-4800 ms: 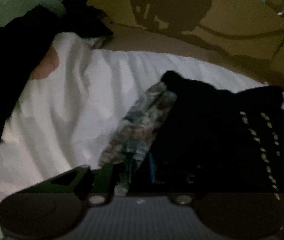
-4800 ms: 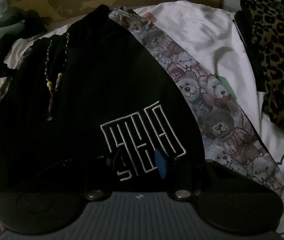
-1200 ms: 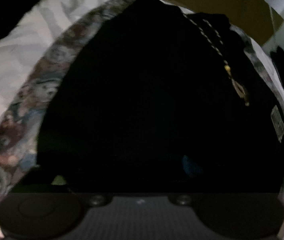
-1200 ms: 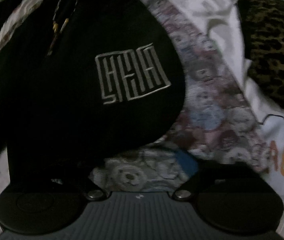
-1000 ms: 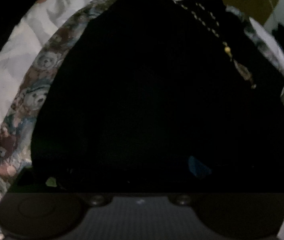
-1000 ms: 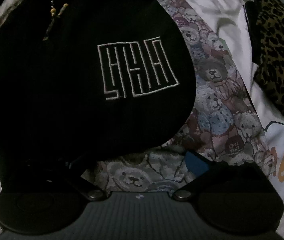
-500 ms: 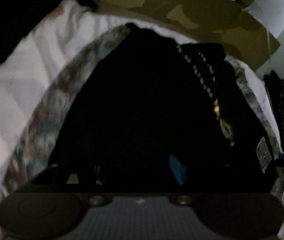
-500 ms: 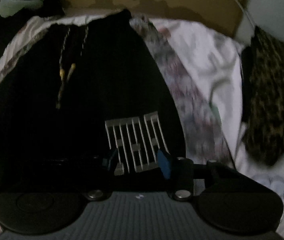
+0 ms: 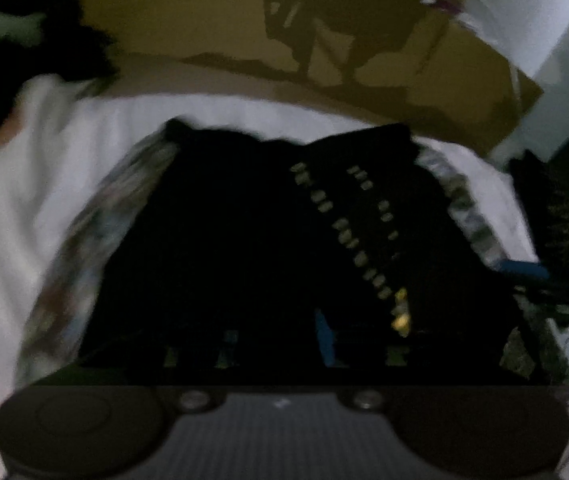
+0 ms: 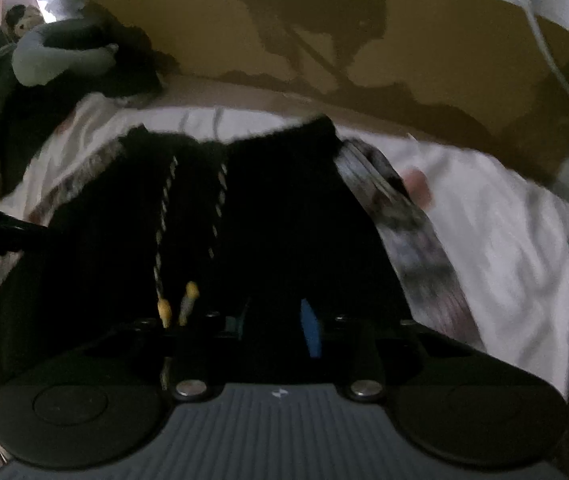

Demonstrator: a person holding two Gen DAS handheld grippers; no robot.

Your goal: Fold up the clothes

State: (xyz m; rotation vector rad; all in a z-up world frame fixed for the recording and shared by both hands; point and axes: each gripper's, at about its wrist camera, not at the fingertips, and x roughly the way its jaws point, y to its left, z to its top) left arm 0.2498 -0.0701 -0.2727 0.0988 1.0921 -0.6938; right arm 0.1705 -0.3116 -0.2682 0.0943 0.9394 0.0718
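Observation:
A black hoodie with striped drawstrings lies on a teddy-bear print blanket, its hood end away from me. In the left wrist view my left gripper sits low over the dark cloth, its blue pads drawn close with black fabric between them. The right wrist view shows the hoodie and the yellow drawstring tips just ahead of my right gripper, which is likewise narrowed on black cloth. The chest logo is hidden. Both views are dim and blurred.
White bed sheet surrounds the blanket. A brown cardboard wall stands behind the bed. A grey plush toy and dark clothes lie at the back left. A leopard-print pillow sits at the right.
Both grippers went from wide open at the hoodie's lower edge to narrowed on the cloth, then moved forward toward the hood. The white logo has dropped out of sight.

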